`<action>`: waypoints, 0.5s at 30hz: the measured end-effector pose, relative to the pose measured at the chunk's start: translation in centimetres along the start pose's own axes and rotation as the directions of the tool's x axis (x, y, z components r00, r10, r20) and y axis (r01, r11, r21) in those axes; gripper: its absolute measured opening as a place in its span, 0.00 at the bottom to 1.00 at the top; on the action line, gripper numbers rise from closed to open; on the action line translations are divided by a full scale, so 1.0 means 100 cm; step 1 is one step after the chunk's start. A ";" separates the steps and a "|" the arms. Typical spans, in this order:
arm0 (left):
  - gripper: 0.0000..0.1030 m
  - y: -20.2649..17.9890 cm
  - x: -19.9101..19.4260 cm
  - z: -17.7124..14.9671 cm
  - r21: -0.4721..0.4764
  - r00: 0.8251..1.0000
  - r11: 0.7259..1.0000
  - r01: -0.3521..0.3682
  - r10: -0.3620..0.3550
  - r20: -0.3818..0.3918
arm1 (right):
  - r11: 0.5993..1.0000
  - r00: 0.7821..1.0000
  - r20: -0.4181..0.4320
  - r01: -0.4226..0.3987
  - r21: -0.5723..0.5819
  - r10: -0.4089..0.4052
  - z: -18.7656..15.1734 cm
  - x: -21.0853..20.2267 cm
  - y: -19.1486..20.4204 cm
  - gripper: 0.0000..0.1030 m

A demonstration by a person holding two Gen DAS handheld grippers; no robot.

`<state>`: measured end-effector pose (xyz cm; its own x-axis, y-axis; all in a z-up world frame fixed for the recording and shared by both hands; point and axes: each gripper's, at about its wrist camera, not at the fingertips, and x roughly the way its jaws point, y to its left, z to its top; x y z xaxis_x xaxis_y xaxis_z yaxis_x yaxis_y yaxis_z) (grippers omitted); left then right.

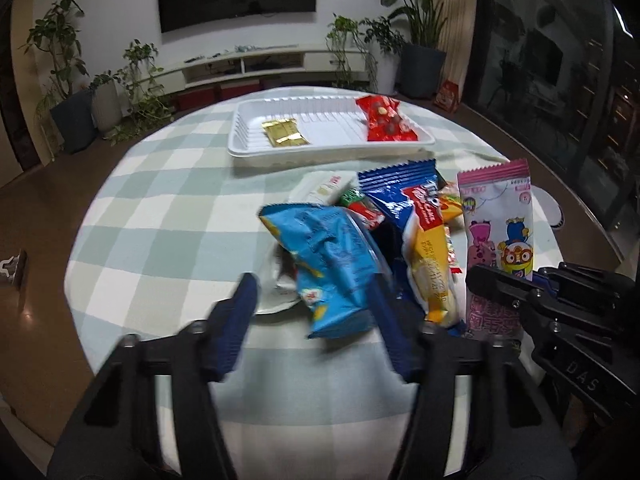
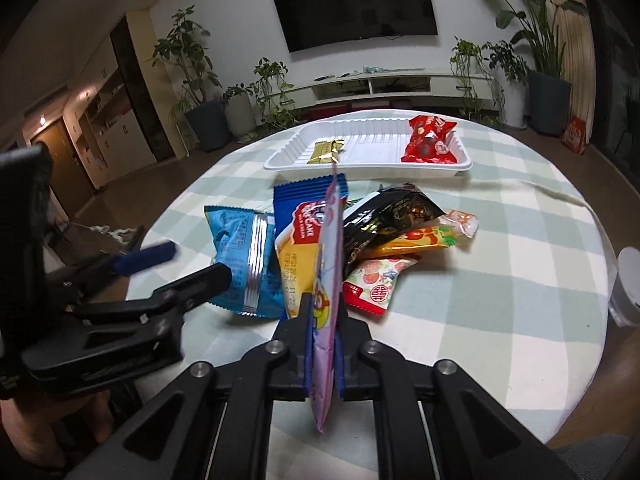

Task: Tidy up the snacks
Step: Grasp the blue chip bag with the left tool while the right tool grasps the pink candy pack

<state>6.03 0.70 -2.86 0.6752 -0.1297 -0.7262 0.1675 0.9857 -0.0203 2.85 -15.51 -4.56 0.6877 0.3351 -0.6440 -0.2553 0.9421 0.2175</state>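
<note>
A pink cartoon-printed packet (image 2: pixel 329 280) is clamped edge-on between the closed fingers of the right gripper (image 2: pixel 323 320) and is held above the snack pile on the checked tablecloth (image 2: pixel 500 280). The left gripper (image 1: pixel 312 312) is seen with its fingers spread apart on either side of a light blue snack bag (image 1: pixel 332 268). Beyond the pile, a gold packet (image 1: pixel 283 132) and a red packet (image 1: pixel 386 119) are held in the white tray (image 1: pixel 248 148).

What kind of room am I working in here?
Most likely a home living room: a wall-mounted TV above a low white media console, potted plants along the wall, and a round table with a checked cloth.
</note>
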 end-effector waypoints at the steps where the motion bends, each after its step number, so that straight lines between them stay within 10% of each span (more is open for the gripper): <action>1: 0.46 -0.001 0.002 0.002 0.002 1.000 1.000 -0.001 0.001 -0.009 | 1.000 1.000 0.002 -0.003 0.006 0.003 0.000 -0.001 -0.002 0.09; 15: 0.54 -0.020 0.043 0.025 0.057 0.987 0.997 -0.043 0.051 -0.153 | 0.999 0.999 -0.009 -0.031 -0.006 0.031 -0.002 -0.002 -0.005 0.09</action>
<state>10.39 -2.13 -4.23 0.5649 -0.0613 -0.8229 0.1791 0.9826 0.0497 2.68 -16.06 -4.70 0.6734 0.3642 -0.6433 -0.2810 0.9310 0.2329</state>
